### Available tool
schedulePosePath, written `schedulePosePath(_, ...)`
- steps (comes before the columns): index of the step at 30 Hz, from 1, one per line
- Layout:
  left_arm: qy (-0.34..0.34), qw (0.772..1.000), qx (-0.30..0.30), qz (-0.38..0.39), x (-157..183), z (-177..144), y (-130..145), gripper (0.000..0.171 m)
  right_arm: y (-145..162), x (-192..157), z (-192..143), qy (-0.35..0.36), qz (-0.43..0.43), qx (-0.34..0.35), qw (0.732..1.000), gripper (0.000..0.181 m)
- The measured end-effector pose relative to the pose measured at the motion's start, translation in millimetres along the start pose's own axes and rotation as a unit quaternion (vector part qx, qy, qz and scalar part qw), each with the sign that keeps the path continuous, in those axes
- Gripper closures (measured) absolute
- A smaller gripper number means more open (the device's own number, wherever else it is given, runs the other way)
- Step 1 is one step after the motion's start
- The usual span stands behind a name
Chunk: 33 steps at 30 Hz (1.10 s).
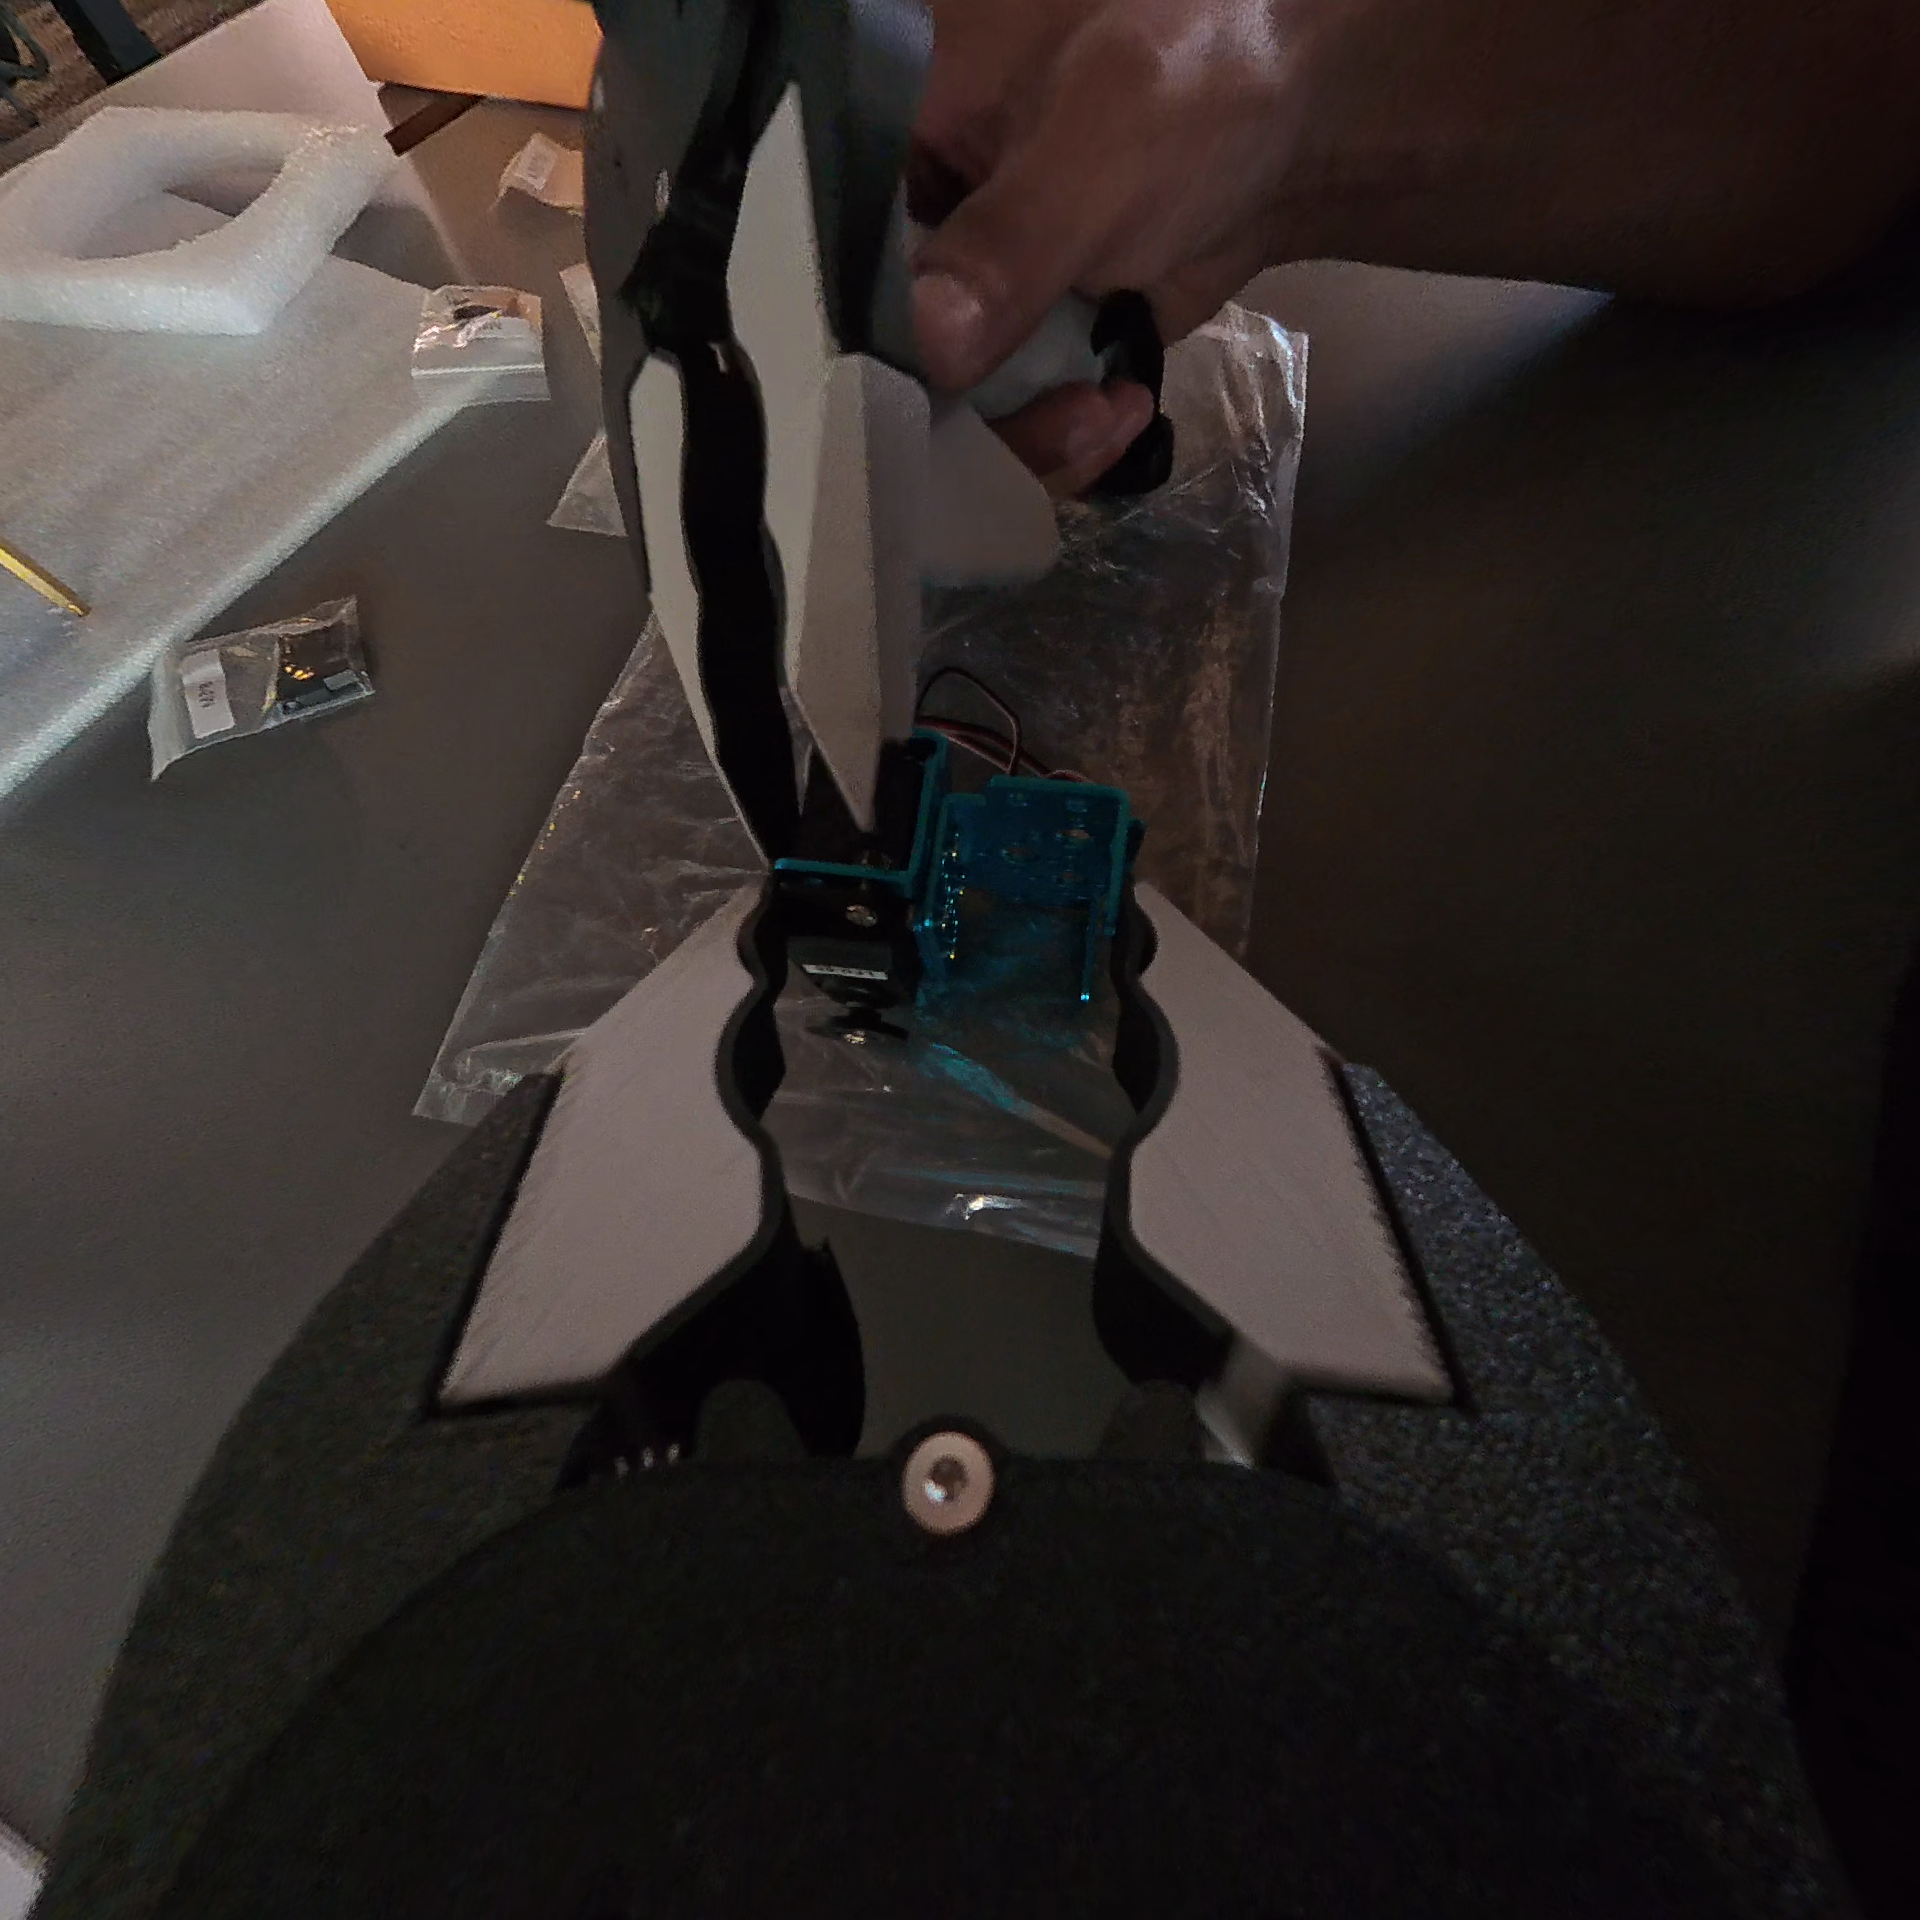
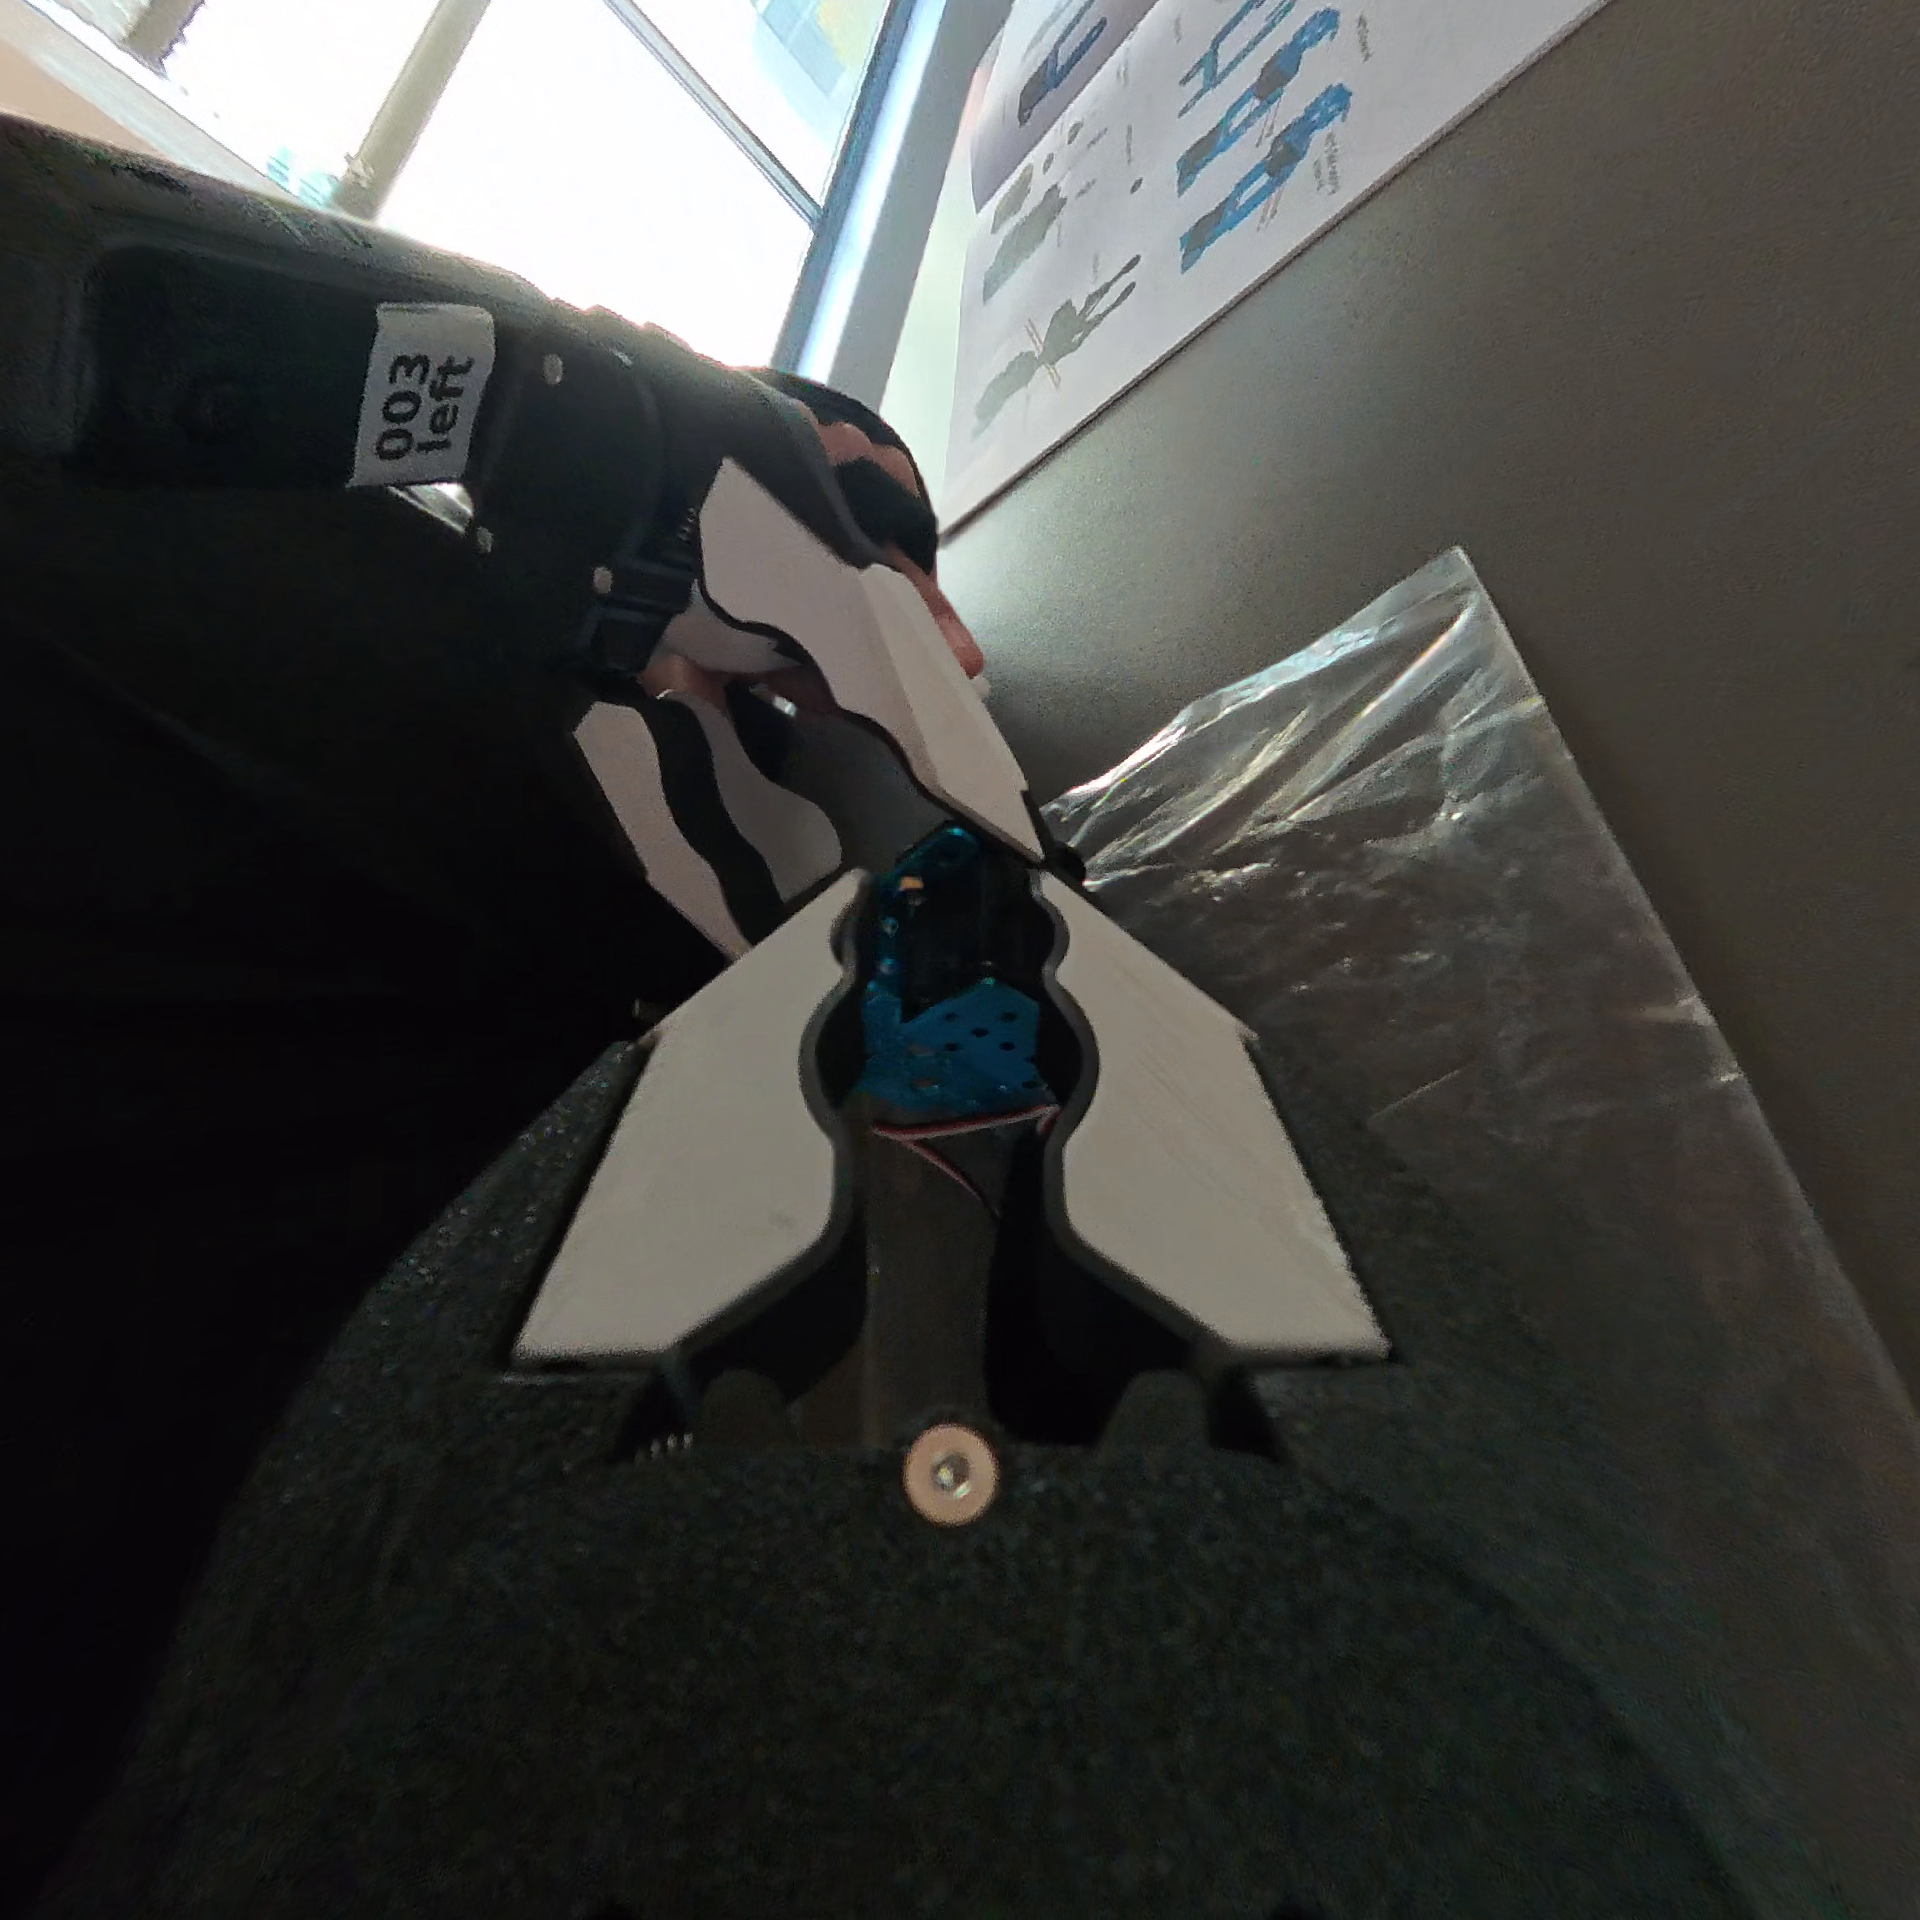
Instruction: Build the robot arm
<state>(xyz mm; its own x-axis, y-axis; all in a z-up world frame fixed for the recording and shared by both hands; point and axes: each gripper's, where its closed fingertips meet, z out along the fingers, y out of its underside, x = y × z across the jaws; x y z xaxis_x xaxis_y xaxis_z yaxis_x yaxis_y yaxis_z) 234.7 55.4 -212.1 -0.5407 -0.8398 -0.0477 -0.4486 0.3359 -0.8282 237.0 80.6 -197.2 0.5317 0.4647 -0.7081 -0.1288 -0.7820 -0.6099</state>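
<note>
A blue metal bracket assembly (image 1: 1039, 873) with a black servo (image 1: 842, 956) and red, white and black wires sits over a clear plastic bag (image 1: 1143, 644) on a dark grey table (image 1: 260, 987). My left gripper (image 1: 951, 894) is closed around the assembly, with a fingertip against each side. My right gripper (image 1: 810, 821), held by a hand (image 1: 1091, 208), comes down from above and pinches the servo end. In the right wrist view, the right gripper (image 2: 951, 878) is shut on the blue bracket (image 2: 956, 1049), with the wires (image 2: 956, 1143) hanging toward the camera. The left gripper's white fingers (image 2: 935, 717) reach in from the upper left.
A white foam block (image 1: 156, 229) and small bags of parts (image 1: 260, 675) lie on a pale sheet at the left. An orange box (image 1: 468, 42) stands at the far edge. A printed sheet with drawings (image 2: 1143, 208) lies beyond the bag (image 2: 1403, 883). A bright window (image 2: 571, 156) is behind.
</note>
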Motion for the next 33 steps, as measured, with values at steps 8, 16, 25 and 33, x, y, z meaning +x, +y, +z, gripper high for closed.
schedulePosePath(8,0.004,1.000,0.005,0.004,1,1,-1,0.108,-9,3,-12,0.072,-0.079,-0.002,0.994,0.145)
schedulePosePath(16,0.011,1.000,0.009,0.007,1,2,-2,0.108,-6,0,-6,0.114,-0.146,-0.026,0.982,0.145)
schedulePosePath(25,0.012,1.000,0.008,0.010,2,2,-2,0.108,-8,14,-8,0.129,-0.130,-0.019,0.983,0.149)
schedulePosePath(33,0.011,1.000,0.008,0.008,2,2,-2,0.108,-4,8,-3,0.108,-0.123,-0.029,0.986,0.142)
